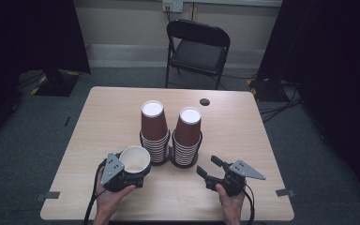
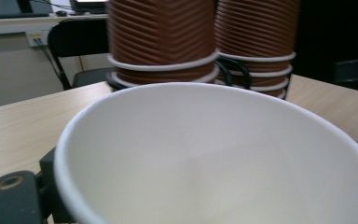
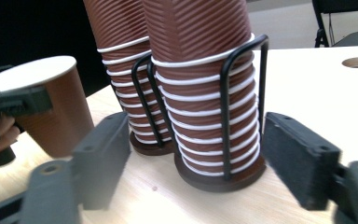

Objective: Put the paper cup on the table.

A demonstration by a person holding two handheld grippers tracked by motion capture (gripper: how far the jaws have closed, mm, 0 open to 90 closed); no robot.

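One paper cup (image 1: 135, 159), brown outside and white inside, is held upright by the left gripper (image 1: 122, 172) near the front left part of the bench (image 1: 243, 136), its open mouth facing up. In the right gripper view the same cup (image 3: 51, 107) is seen raised clear of the bench top, the left gripper's fingers (image 3: 25, 103) clenched against its wall just under the rim. In the left gripper view the cup's white interior (image 2: 214, 158) is seen close up.

Two stacks of brown cups are set just behind the held cup, mouth down, each in a black wire holder. The left stack (image 1: 153, 131) stands just beside the held cup; whether they touch cannot be told. The right stack (image 1: 187, 136) stands beside the left stack, their holders close together.

The right gripper (image 1: 209, 168) is held near the front right of the bench, in front of the right stack and pointed toward it. Its fingers (image 3: 105, 154) are released and spread wide, with nothing gripped; the base of the right stack (image 3: 214, 140) is seen beyond the gap between them.

One round hole (image 1: 205, 101) is cut in the bench near its far edge. One black folding chair (image 1: 198, 47) stands on the floor beyond the bench.
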